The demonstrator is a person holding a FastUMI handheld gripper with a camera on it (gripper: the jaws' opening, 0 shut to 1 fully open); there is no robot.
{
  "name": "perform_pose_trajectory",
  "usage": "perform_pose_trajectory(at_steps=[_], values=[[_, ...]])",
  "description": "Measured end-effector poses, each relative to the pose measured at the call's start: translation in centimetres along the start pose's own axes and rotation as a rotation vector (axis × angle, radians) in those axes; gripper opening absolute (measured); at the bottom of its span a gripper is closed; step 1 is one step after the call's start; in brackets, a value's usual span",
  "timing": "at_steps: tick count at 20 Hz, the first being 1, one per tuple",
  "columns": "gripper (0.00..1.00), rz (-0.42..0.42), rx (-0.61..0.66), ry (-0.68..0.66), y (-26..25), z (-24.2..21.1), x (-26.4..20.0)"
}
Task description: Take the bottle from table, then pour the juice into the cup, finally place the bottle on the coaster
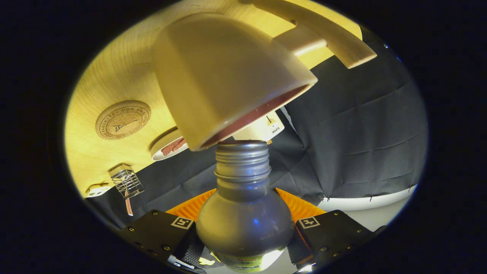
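We hold the bottle (243, 217) clamped between the two fingers of our gripper (243, 243), one on each side of its round body. It is tipped over, its open threaded mouth right at the rim of the cup (224, 76) on the desk (114, 76). The coaster (123, 119) lies further along the desk, near its edge. The bottle looks rigid, smooth and likely slippery, so we judge the wide belly the safest hold.
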State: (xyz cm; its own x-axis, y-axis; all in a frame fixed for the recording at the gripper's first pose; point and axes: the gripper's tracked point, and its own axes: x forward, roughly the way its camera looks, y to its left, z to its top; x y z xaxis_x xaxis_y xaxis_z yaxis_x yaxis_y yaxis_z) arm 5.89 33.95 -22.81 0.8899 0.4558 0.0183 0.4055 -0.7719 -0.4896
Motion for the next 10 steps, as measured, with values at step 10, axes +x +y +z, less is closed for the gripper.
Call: perform_pose_trajectory(at_steps=[10], values=[[0.84,0.032,0.031,0.006,0.76,-0.13,0.07]])
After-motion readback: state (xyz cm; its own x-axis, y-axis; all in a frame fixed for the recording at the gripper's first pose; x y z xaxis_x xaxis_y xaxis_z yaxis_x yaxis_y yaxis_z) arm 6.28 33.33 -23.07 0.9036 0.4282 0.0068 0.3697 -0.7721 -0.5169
